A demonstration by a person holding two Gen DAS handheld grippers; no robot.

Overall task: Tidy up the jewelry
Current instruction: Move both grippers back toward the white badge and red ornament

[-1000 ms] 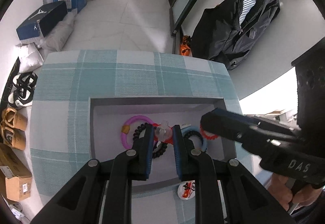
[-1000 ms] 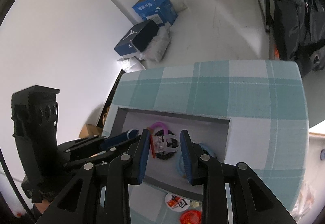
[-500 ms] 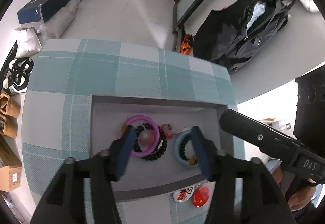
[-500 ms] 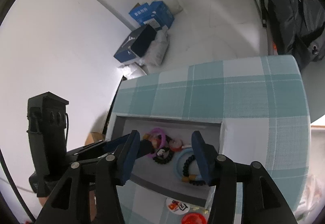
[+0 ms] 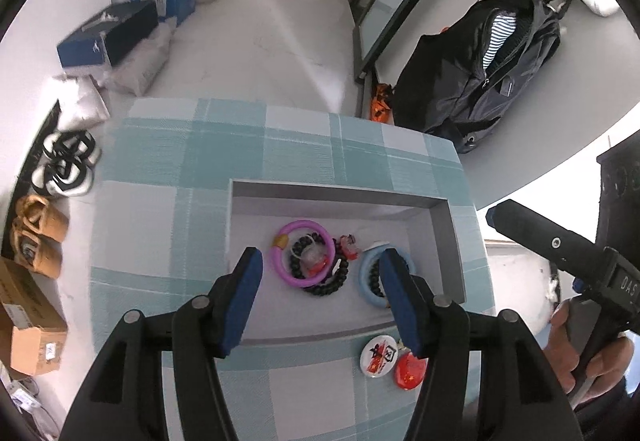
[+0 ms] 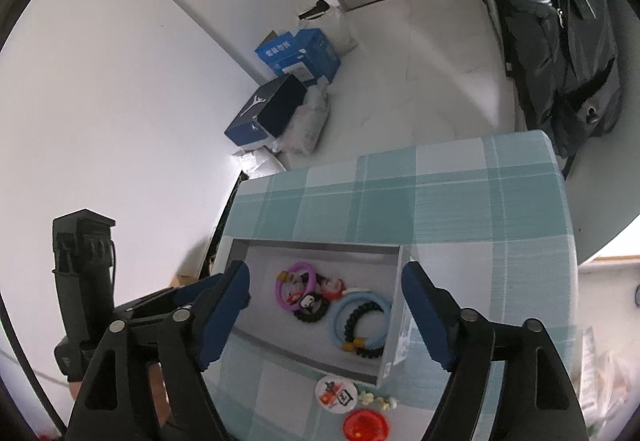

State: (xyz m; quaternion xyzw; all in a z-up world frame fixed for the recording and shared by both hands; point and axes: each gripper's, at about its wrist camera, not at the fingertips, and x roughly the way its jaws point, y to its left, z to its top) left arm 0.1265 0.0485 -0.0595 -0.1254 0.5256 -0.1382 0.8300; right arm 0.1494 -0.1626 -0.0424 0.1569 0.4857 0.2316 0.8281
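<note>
Grey tray (image 5: 438, 225) holds the bracelets; my left tongs (image 5: 320, 293) and right tongs (image 6: 326, 315), just opened, stand spread, empty. Next: collect the badges (image 6: 336, 393) outside.

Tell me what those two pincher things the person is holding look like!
Both are black plastic. The left gripper and right gripper each have two angled fingers with silver rivets and dark blue pads at the tips. The right one's handle carries white letters, "DAS". Each carries a boxy black block.
</note>
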